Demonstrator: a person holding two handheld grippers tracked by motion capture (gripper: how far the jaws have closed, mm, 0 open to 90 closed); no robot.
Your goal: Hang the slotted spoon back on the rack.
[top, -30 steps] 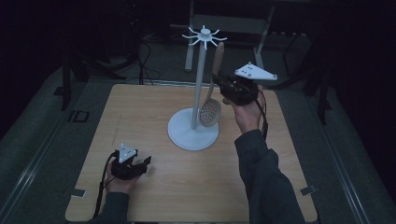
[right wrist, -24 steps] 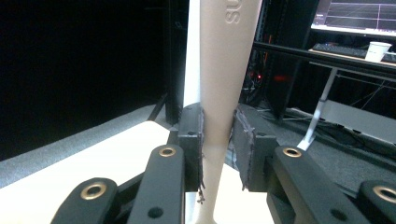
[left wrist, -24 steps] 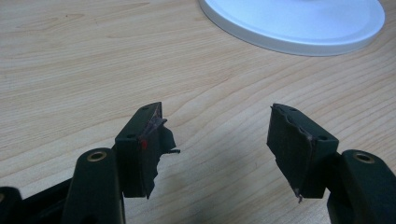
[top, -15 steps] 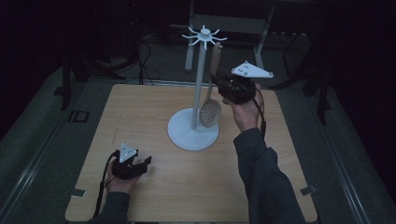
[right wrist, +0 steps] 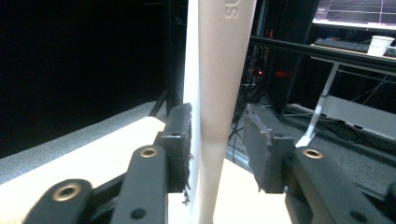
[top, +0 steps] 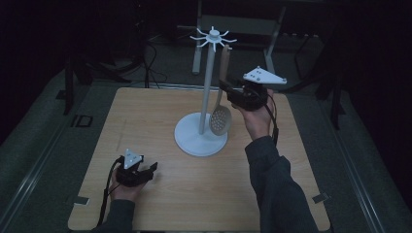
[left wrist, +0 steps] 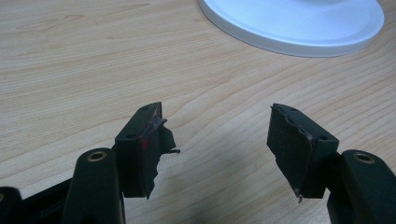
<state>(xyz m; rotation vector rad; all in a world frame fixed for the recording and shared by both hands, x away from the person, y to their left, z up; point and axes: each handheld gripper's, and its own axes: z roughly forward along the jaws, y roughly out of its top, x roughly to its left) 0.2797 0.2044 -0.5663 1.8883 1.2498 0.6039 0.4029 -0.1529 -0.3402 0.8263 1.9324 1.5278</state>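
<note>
A white hook stand (top: 206,87) rises from a round base (top: 200,135) in the middle of the wooden table. From one of its top hooks hangs a beige slotted spoon (top: 220,120). My right gripper (top: 227,91) is raised beside the pole, open, its jaws straddling the spoon's handle (right wrist: 219,93) with a small gap on each side. In the right gripper view my right gripper (right wrist: 217,121) shows the white pole just behind the handle. My left gripper (top: 145,170) rests low at the table's front left, open and holding nothing. Ahead of my left gripper (left wrist: 217,126) lies the stand's base (left wrist: 299,23).
The wooden table (top: 145,111) has bare board all around the stand. Dark floor, cables and metal frame legs (top: 197,53) lie beyond its far edge. A desk with a monitor and a paper cup (right wrist: 379,45) stands in the background of the right gripper view.
The right hand has shifted only slightly beside the spoon's handle. The spoon hangs in much the same place, and the left gripper has not moved.
</note>
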